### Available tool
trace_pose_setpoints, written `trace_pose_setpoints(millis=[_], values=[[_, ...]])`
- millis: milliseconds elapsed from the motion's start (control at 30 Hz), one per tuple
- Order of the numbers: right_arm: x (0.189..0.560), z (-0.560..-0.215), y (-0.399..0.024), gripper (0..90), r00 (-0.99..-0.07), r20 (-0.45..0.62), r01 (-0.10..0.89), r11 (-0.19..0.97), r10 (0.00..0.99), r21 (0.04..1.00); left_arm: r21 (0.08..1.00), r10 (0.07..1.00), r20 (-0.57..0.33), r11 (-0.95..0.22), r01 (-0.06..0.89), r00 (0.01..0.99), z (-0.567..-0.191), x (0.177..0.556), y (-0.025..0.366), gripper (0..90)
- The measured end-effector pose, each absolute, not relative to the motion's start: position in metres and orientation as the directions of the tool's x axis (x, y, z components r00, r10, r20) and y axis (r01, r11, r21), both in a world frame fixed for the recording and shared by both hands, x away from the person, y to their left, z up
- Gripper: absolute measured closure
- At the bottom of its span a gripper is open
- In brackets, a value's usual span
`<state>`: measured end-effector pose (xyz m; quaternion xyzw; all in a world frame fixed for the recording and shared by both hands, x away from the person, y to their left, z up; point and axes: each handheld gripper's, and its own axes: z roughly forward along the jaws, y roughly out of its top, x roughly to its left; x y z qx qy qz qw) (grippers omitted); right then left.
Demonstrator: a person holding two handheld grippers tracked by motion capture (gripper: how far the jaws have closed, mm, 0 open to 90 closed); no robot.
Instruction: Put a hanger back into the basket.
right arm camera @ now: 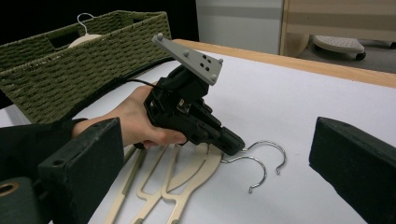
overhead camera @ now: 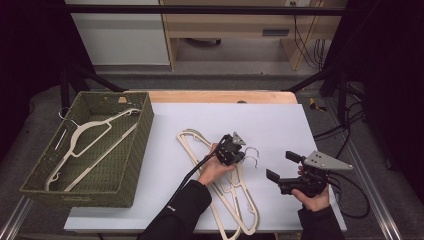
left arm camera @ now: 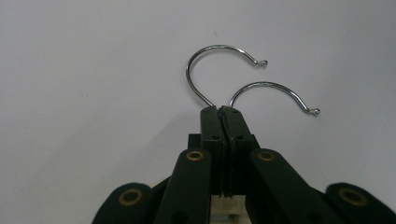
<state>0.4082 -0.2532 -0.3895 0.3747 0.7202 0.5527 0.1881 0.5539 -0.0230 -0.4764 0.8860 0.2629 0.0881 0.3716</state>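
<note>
Two cream hangers (overhead camera: 235, 200) lie stacked on the white sheet (overhead camera: 280, 120), their wire hooks (overhead camera: 252, 152) pointing right. My left gripper (overhead camera: 239, 159) points down at their necks. In the left gripper view its jaws (left arm camera: 222, 111) are pressed together over the cream neck (left arm camera: 227, 204), and both hooks (left arm camera: 219, 51) curve out just past the tips. The right gripper view shows the same grip (right arm camera: 231, 142) beside the hooks (right arm camera: 261, 161). My right gripper (overhead camera: 283, 166) hovers at the right with its jaws wide apart and nothing between them.
A green woven basket (overhead camera: 85, 187) stands at the left of the table and holds another cream hanger (overhead camera: 85, 135). The table's wooden back edge (overhead camera: 220, 96) runs behind the sheet. A black cable (overhead camera: 192, 172) trails from the left gripper along the forearm.
</note>
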Motion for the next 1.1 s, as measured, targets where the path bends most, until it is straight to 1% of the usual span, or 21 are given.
trace_pose_setpoints(millis=[133,267,467,733,833,967,1033,1100], values=[[0.409,-0.392,-0.25,4.1,-0.653,0.141,0.336,0.117,0.744,0.935,0.709,0.533,-0.034,-0.583,0.397,0.845,-0.473,0.552,-0.021,88.9],[0.411,-0.394,-0.246,4.9,-0.664,0.143,0.345,0.13,0.734,0.93,0.736,0.537,-0.026,-0.56,0.379,0.843,-0.463,0.548,-0.016,88.9],[0.415,-0.402,-0.235,7.1,-0.669,0.151,0.366,0.146,0.728,0.919,0.77,0.524,0.02,-0.551,0.321,0.851,-0.445,0.535,-0.006,89.0],[0.428,-0.422,-0.208,11.2,-0.677,0.187,0.44,0.188,0.711,0.878,0.801,0.519,0.045,-0.529,0.279,0.854,-0.428,0.523,0.003,88.9],[0.433,-0.429,-0.199,12.6,-0.678,0.208,0.459,0.185,0.705,0.869,0.807,0.517,0.054,-0.526,0.268,0.854,-0.423,0.518,0.006,89.0],[0.438,-0.432,-0.193,17.9,-0.673,0.243,0.476,0.158,0.699,0.865,0.818,0.515,0.067,-0.519,0.249,0.855,-0.416,0.513,0.011,88.9],[0.441,-0.433,-0.189,22.5,-0.666,0.259,0.49,0.149,0.699,0.859,0.819,0.517,0.073,-0.519,0.245,0.853,-0.413,0.511,0.013,88.9],[0.444,-0.436,-0.184,28.9,-0.662,0.286,0.511,0.138,0.692,0.848,0.823,0.52,0.072,-0.513,0.243,0.851,-0.412,0.51,0.014,88.9]])
